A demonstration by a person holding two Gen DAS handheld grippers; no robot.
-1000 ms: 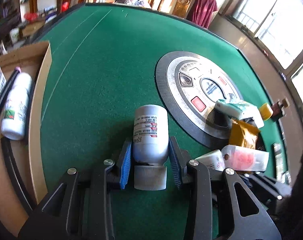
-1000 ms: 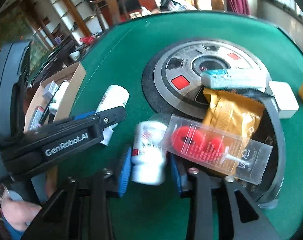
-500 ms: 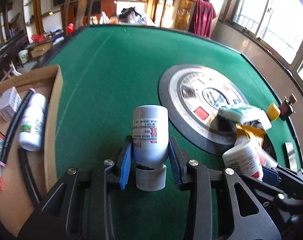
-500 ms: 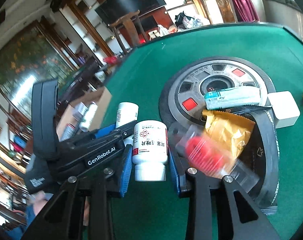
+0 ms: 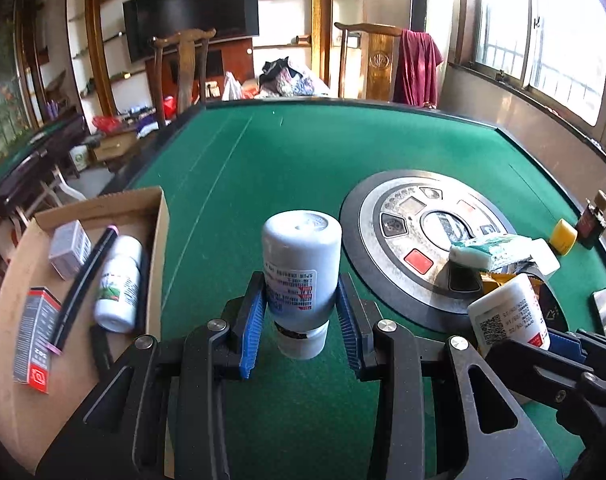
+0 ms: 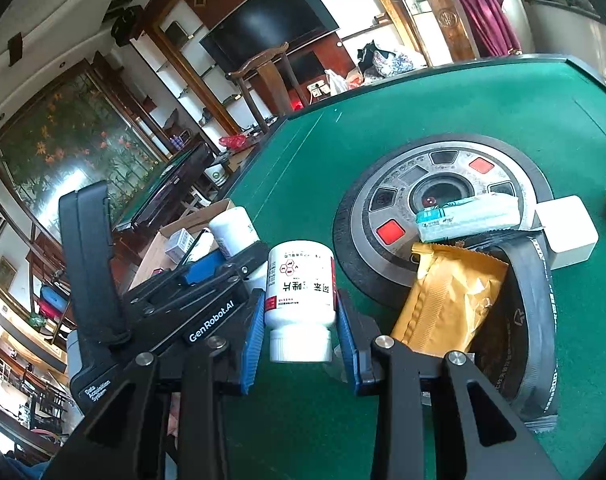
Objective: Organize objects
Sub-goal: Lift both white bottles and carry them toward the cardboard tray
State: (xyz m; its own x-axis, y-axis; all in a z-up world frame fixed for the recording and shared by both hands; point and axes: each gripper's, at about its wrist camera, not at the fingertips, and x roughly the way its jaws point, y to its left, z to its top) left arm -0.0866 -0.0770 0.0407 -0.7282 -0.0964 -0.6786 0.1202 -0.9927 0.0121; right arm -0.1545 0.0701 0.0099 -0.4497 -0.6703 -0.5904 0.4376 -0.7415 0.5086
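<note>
You have lifted both bottles clear of the green table point(image 5: 287, 152) since a second ago. Your left gripper point(image 5: 299, 316) is clamped on one grey-white bottle point(image 5: 301, 264), cap down. Your right gripper point(image 6: 301, 336) pinches one white pill bottle point(image 6: 301, 292), also inverted. The cardboard box point(image 5: 159, 216) holds one bottle, two cartons and one dark stick.

- Matt green felt table point(image 5: 263, 168) beyond the jaws.
- Smooth white plastic bottle point(image 5: 301, 276) between ribbed blue pads.
- Brown cardboard box point(image 5: 159, 240) left.
- Crinkled golden foil pouch point(image 6: 447, 300) right.
</note>
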